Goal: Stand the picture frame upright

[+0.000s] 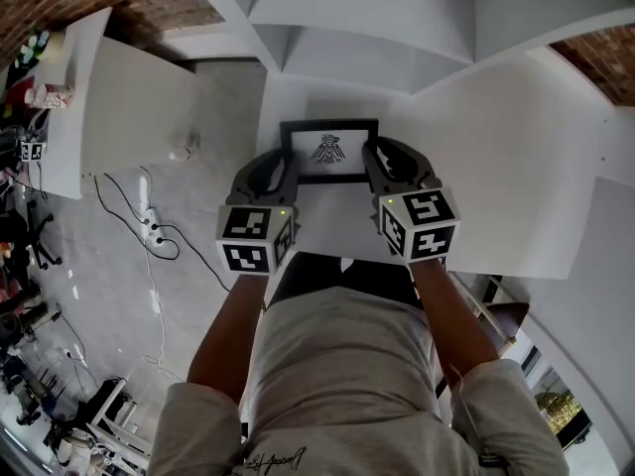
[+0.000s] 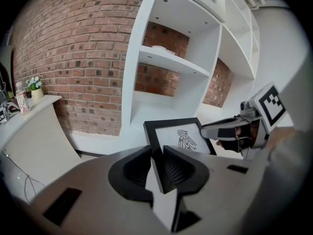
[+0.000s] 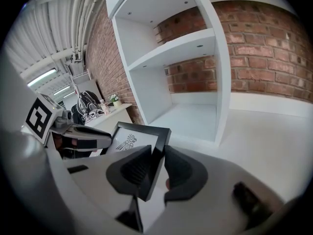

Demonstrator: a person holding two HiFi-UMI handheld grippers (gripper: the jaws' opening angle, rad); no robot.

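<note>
The picture frame is a black one with a white mat and a little bird emblem in the middle. It sits near the front of the white tabletop, straight ahead of the person. It's tipped back, so the printed face looks up toward the head camera. I can't tell whether its bottom edge actually touches the tabletop.

Both grippers have it. The left gripper has its jaws closed on the frame's left side rail, and in its own view the black rail runs right between the two pads. The right gripper does the same on the right side rail, pads pressed on either face of the moulding. So each one is only as far open as the frame is thick, with nothing else in either.

Right behind the frame is a tall white shelf unit with open compartments. It's the closest thing to the frame's top edge, and the frame faces away from it. Behind the shelves there's a red brick wall.

Off to the person's left is a separate white side counter, well apart from the frame, with a small potted plant and some clutter at its far end. Down on the grey floor between the counter and the tabletop are black cables and a white power strip.
</note>
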